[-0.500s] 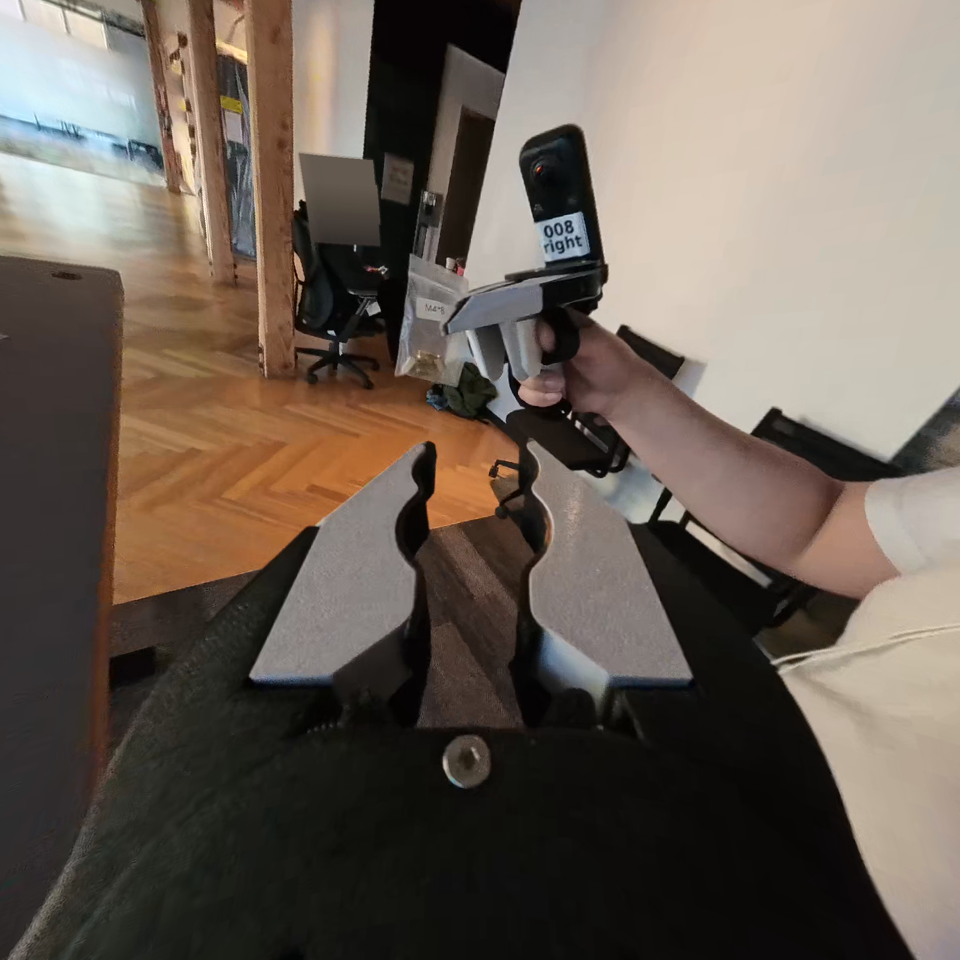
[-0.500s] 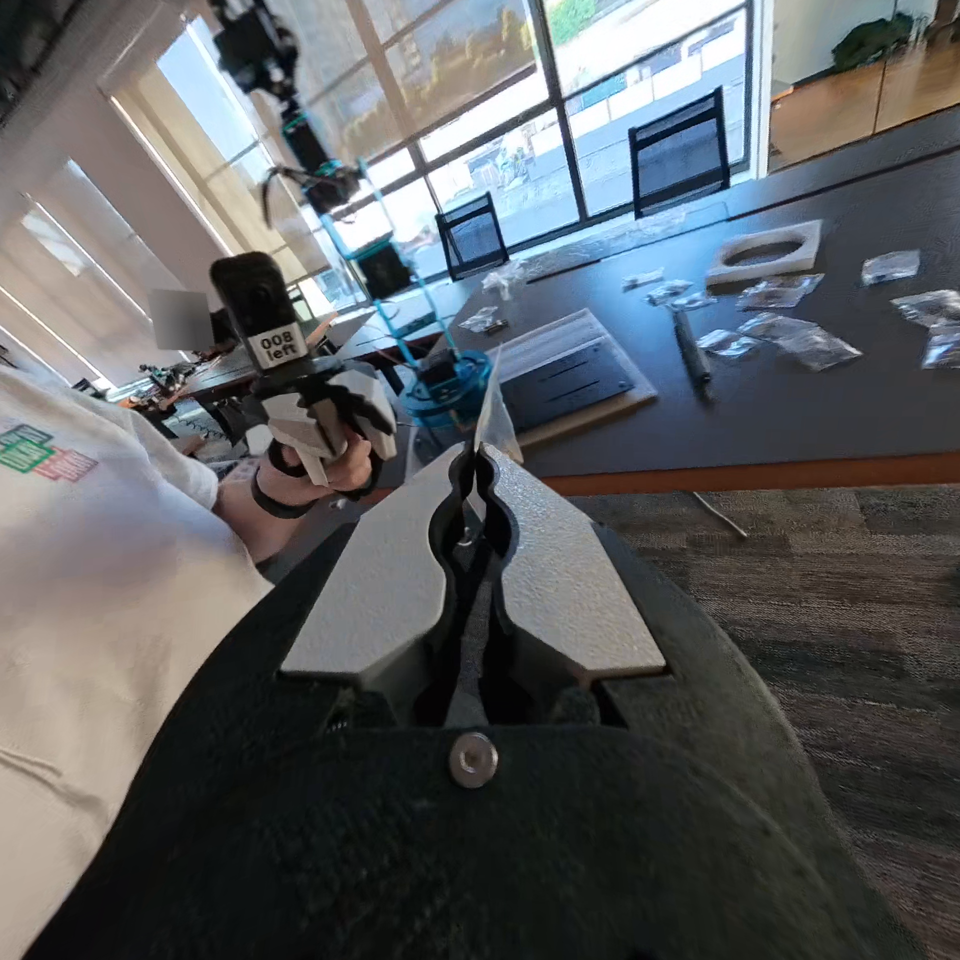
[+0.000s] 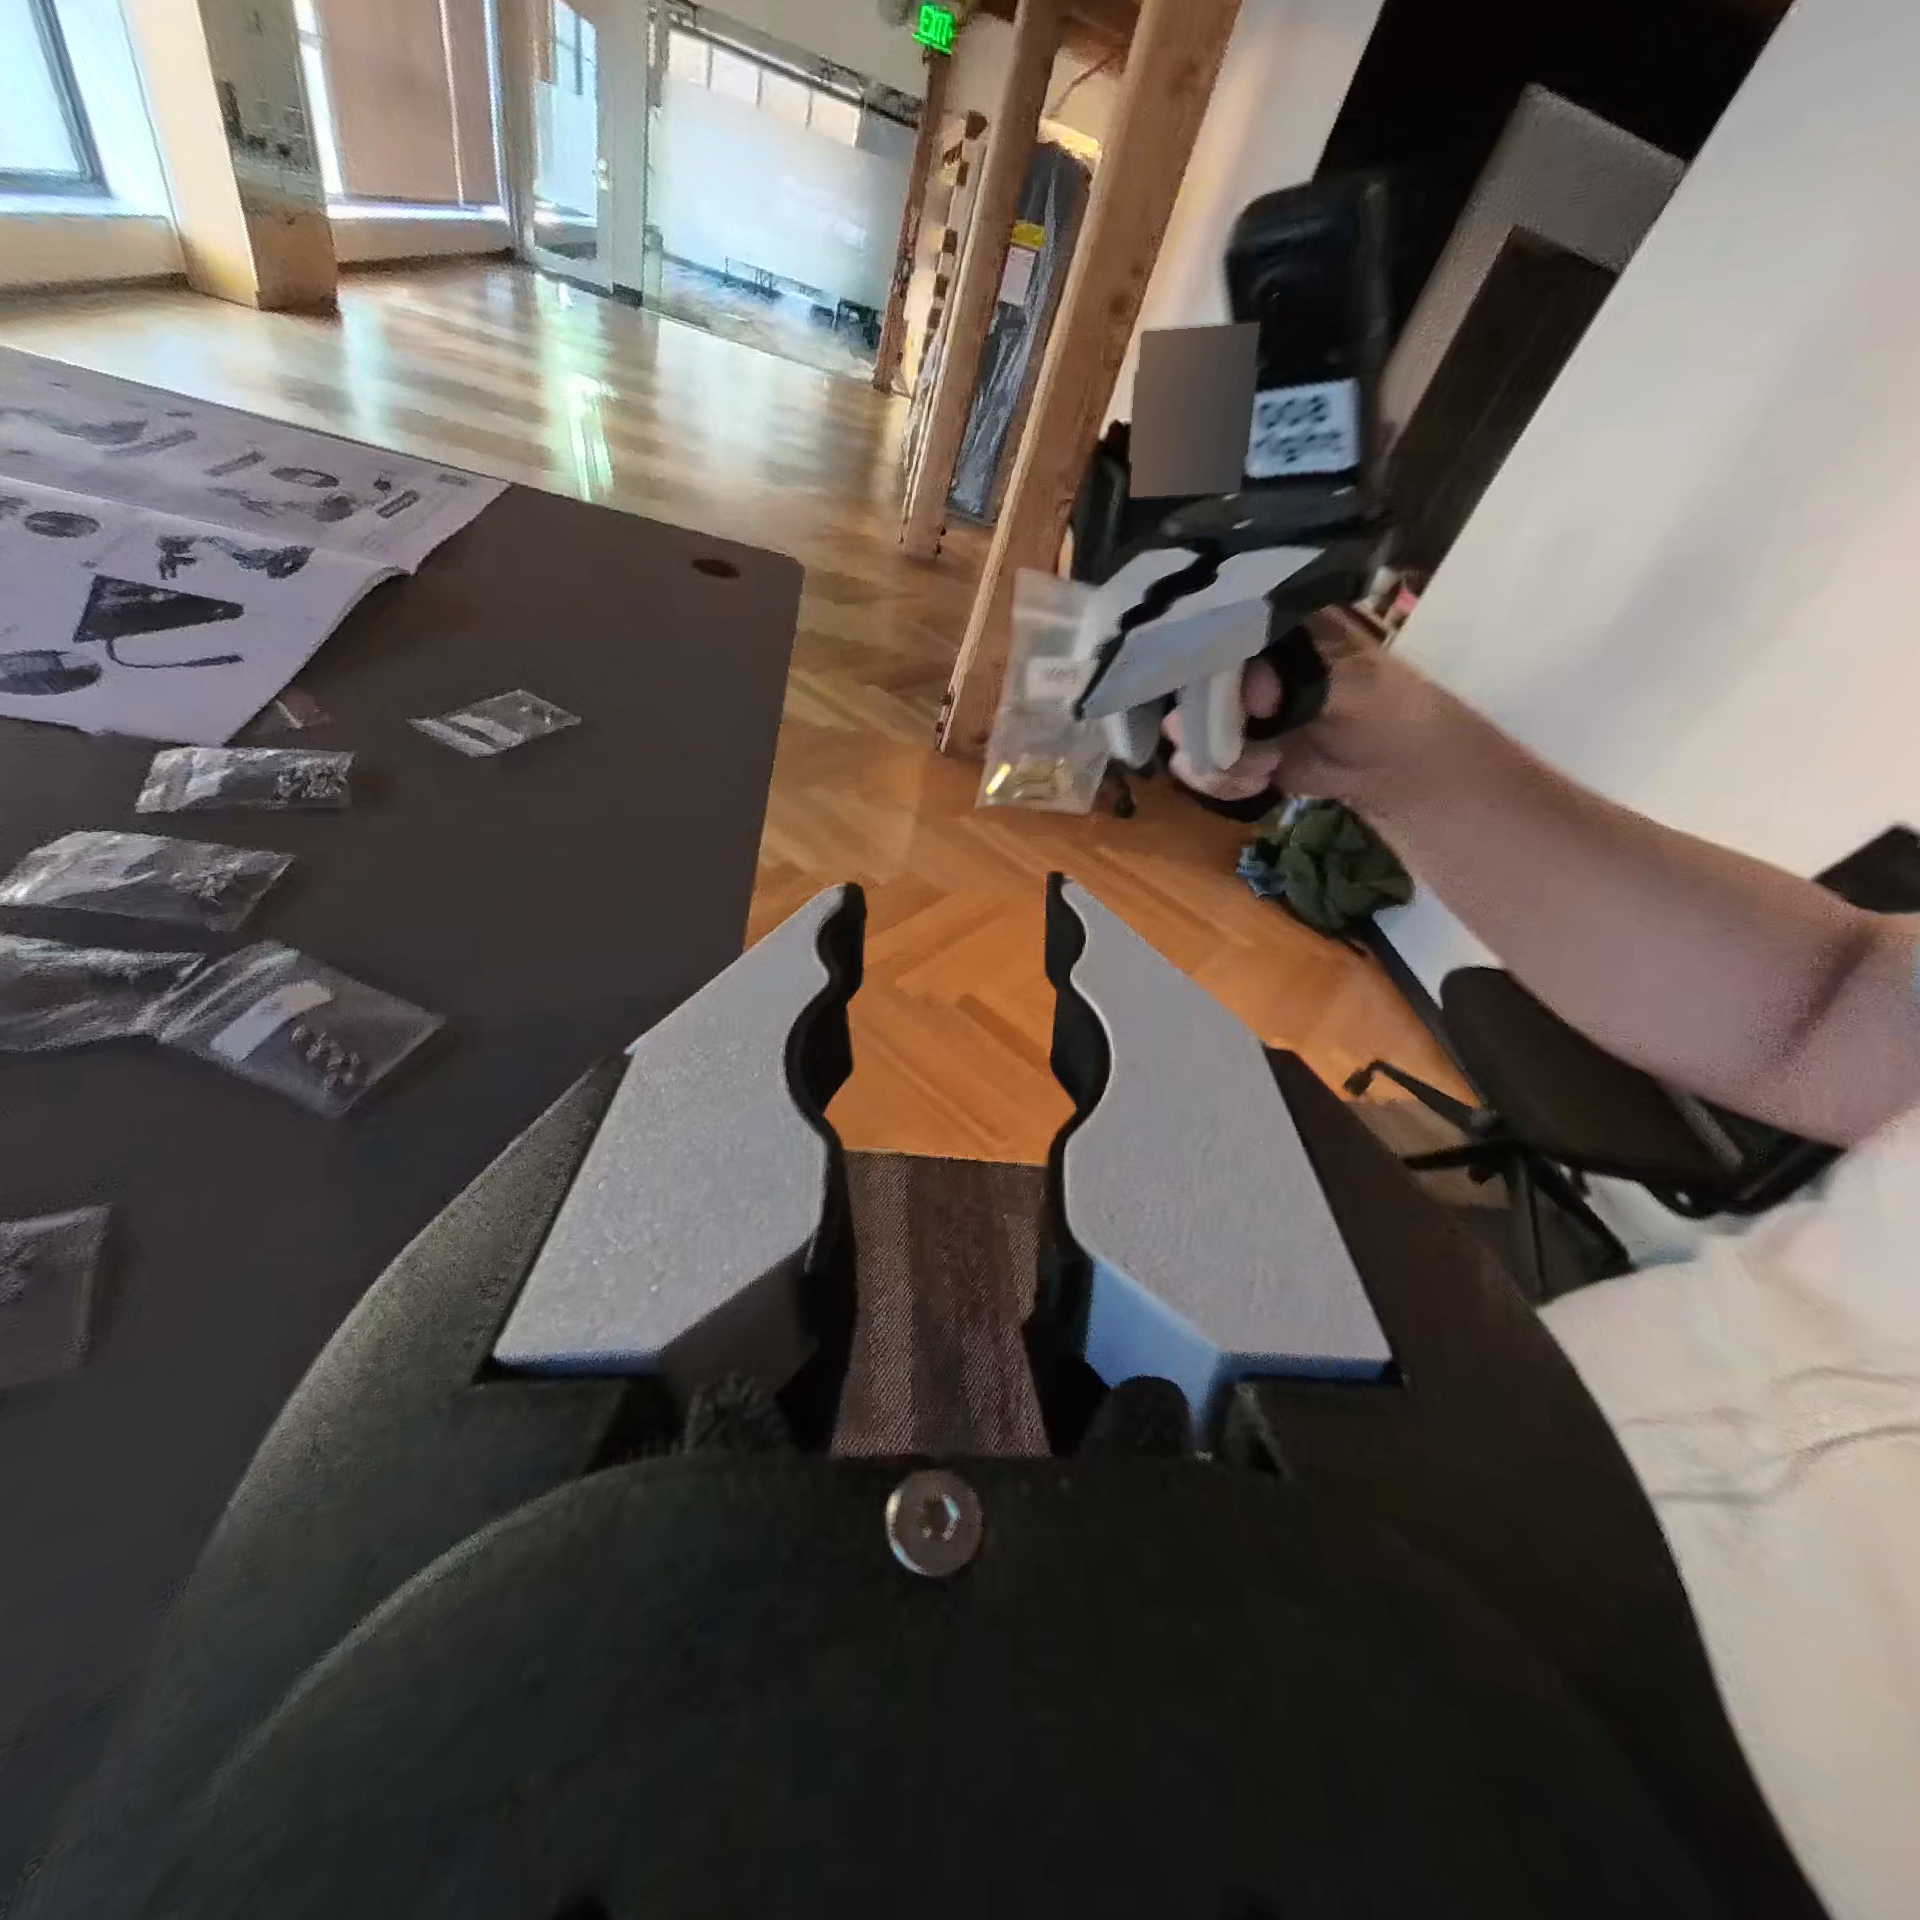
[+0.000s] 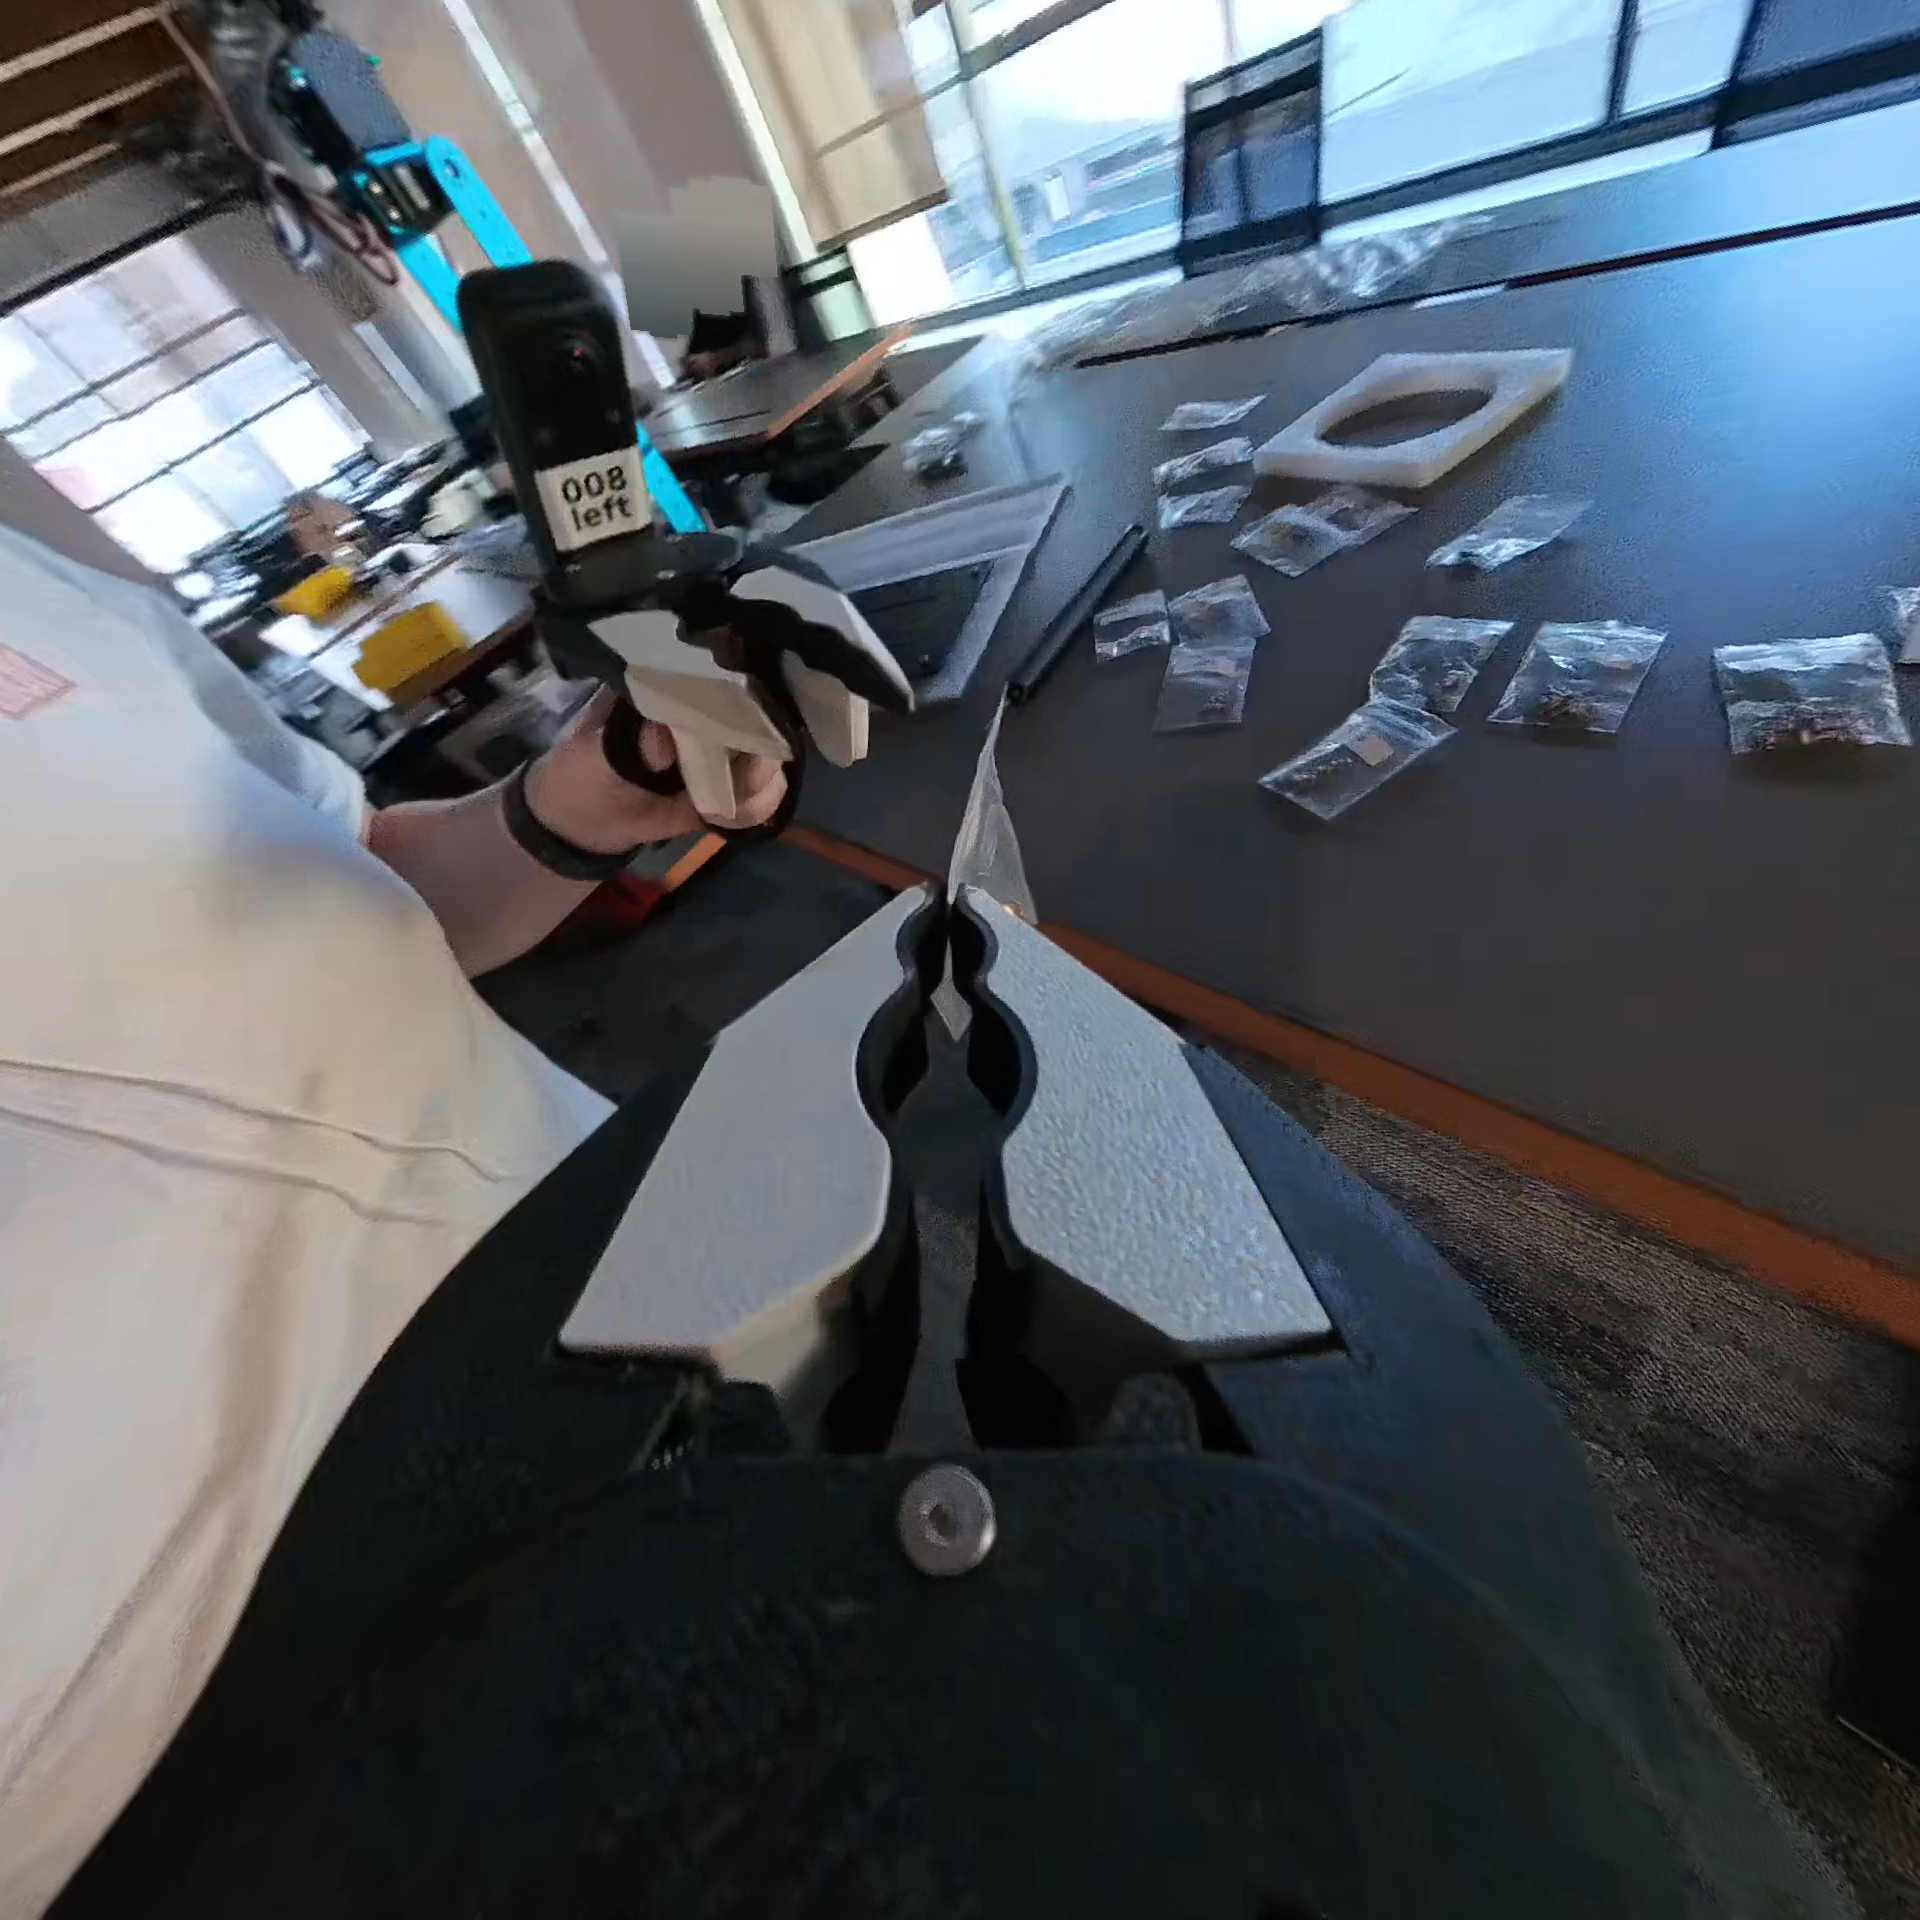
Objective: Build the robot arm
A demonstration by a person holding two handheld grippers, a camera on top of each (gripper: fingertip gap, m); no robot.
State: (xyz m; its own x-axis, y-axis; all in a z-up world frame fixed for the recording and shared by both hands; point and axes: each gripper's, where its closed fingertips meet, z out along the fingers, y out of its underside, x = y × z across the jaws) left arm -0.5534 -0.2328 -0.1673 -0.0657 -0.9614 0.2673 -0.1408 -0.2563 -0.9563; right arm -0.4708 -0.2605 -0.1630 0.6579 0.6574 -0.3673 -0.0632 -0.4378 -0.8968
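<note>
Clear plastic bag (image 4: pixel 987 821), one only, is pinched by its edge between the tips of my right gripper (image 4: pixel 951 906), both lifted off the dark table (image 4: pixel 1558 935). My right jaws are closed on that thin film, and the bag stands up ahead of the tips, seen edge-on in my right wrist view. In my left wrist view the same bag (image 3: pixel 1044 707) shows its flat face, hanging below the right gripper (image 3: pixel 1117 649) with small brass-coloured parts gathered in its bottom. My left gripper (image 3: pixel 951 904) is held apart, with nothing between its two grey fingers (image 3: pixel 717 1101), and it is well apart from the bag.

From the right wrist view I count about a dozen other small bags (image 4: pixel 1579 670) lying flat on the table, one white foam frame (image 4: pixel 1423 416) with a round hole, and one black rod (image 4: pixel 1081 613). That view also shows my left gripper (image 4: pixel 790 707) out in front of my white shirt (image 4: pixel 208 1039). My left wrist view alone shows one printed sheet (image 3: pixel 187 561) on the table, about six bags (image 3: pixel 244 779) near it, the wooden floor (image 3: pixel 987 935) and two timber posts (image 3: pixel 1081 343).
</note>
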